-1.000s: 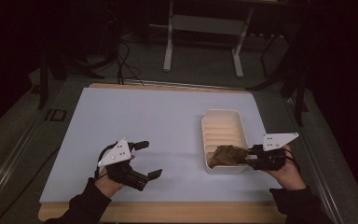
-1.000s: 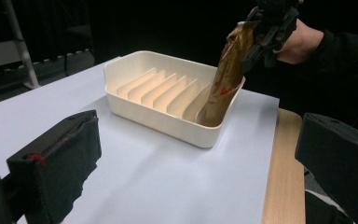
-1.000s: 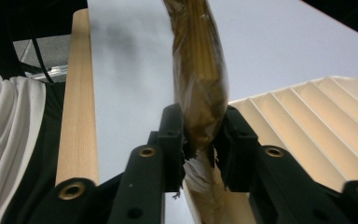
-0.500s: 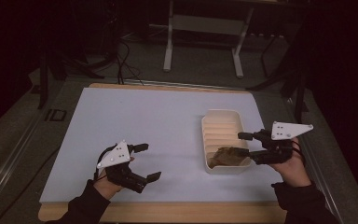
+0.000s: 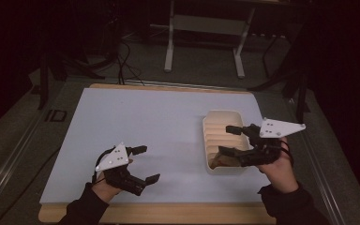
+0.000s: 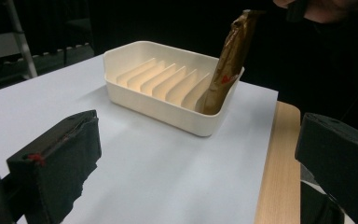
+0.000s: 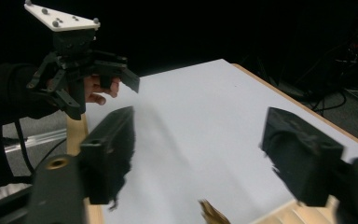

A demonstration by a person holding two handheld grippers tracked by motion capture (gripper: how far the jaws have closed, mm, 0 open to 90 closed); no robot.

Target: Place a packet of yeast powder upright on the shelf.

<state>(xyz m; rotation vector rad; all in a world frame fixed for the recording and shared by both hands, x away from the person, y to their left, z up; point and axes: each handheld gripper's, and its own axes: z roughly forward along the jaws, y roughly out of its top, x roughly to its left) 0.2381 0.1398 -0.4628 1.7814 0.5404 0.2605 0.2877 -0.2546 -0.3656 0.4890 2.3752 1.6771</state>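
We see a cream plastic tray with ribs inside (image 5: pixel 222 123) on the pale blue table mat (image 5: pixel 159 126), toward our right side. A brown crinkly wrapper (image 6: pixel 223 70) stands in the near end of the tray and leans on its wall.

A second ago the right gripper (image 5: pixel 232 139) was down at the wrapper and looked pinched on it. Now it has lifted up above the tray, its 2 jaws stand wide apart, and nothing is between them. The wrapper stayed in the tray. So we think the wrapper has just been dropped off there, and that step looks done.

The left gripper (image 5: pixel 145 164) rests low over the mat on our left, well apart from the tray. Its jaws are spread too, with nothing in them.

The wrapper has a small red mark, but we cannot read any words. Beside the mat the floor shows "ID".
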